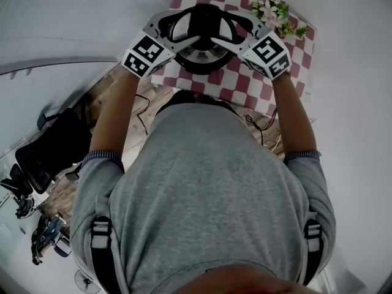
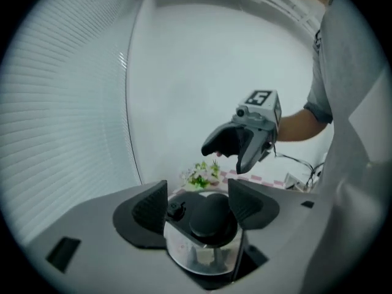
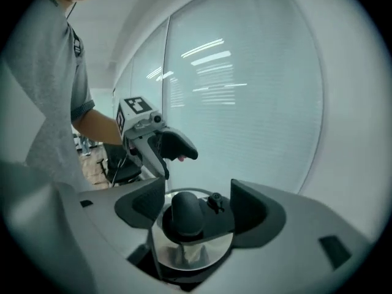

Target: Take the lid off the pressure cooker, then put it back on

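**Inspector:** Report the lid location.

**Technician:** Find the lid (image 1: 205, 26) at 12 o'clock in the head view, above the checkered cloth (image 1: 294, 54) and over the dark, round cooker body (image 1: 202, 66). Judged as seated on that body. Cannot confirm the seam, masked on both sides by the claws.

**Inspector:** Report the claw states.

**Technician:** Log the left gripper (image 2: 197, 201) as released, jaws spread wide, stationed at 9 o'clock of the lid. Log the right gripper (image 3: 197, 199) likewise as released and spread, at 3 o'clock of the lid. Look along either pair of jaws to find the black knob (image 2: 211, 216) centred in the gap, apparently beyond and below the pads. Shows no pad pressing on knob or rim. Read both claws as grasping nothing.

**Inspector:** Identify the step in hand.

**Technician:** Cannot settle from this moment. Fits two stages equally: closing in on a seated lid ahead of removal, or drawing away from a lid set back down. Treat as a two-sided hover over a closed cooker in either case.

**Inspector:** State what the next move calls for.

**Technician:** Keep both claws matched in height and tilt, opposite each other across the knob. Keep the pads clear of the small valve (image 3: 215, 199), at 2 o'clock of the knob in the right gripper view and at 10 o'clock in the left gripper view. Mind the flower sprig (image 1: 269, 8) at 2 o'clock of the lid. Avoid sideways drag, judged liable to shift the cooker on the cloth.
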The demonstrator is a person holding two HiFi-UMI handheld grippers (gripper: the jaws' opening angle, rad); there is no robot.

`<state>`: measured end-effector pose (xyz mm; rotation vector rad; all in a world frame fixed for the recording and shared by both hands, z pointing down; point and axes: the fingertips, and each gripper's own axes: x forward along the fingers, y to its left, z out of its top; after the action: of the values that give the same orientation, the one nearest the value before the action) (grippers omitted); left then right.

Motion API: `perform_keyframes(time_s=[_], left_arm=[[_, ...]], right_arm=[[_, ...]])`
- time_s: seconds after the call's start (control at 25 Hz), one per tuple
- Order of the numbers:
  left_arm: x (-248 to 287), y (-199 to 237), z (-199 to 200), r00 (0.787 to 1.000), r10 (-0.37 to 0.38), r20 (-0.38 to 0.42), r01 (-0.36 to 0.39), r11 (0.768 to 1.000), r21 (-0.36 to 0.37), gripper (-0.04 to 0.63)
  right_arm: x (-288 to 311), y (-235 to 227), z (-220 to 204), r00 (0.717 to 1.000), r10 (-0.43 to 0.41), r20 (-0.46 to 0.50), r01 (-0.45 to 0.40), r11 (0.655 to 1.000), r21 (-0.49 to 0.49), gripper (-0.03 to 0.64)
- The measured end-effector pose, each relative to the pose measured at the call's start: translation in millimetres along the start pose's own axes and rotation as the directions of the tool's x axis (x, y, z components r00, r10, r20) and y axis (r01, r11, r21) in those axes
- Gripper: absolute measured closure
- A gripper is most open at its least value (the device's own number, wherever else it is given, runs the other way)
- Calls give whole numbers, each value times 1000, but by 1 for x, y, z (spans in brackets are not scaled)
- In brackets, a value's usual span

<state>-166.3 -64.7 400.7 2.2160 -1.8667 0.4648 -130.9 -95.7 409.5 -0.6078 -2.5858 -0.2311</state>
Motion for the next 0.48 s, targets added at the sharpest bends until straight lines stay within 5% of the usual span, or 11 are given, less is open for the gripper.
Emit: perform_keyframes(time_s=[0.12, 0.24, 0.48], left_arm=[[-16, -2, 18, 990, 61, 129, -54, 997, -60, 267], [-29, -12, 32, 971, 94, 221, -77, 993, -88, 347], [-47, -37, 33, 939, 141, 314, -105, 986, -130, 497]], right_arm=[[-23, 8, 13, 987, -87, 135, 80, 995, 60, 298], [-42, 21, 21, 966, -144, 215, 130, 988, 78, 370], [-63, 45, 23, 918, -244, 312, 207, 967, 147, 518]])
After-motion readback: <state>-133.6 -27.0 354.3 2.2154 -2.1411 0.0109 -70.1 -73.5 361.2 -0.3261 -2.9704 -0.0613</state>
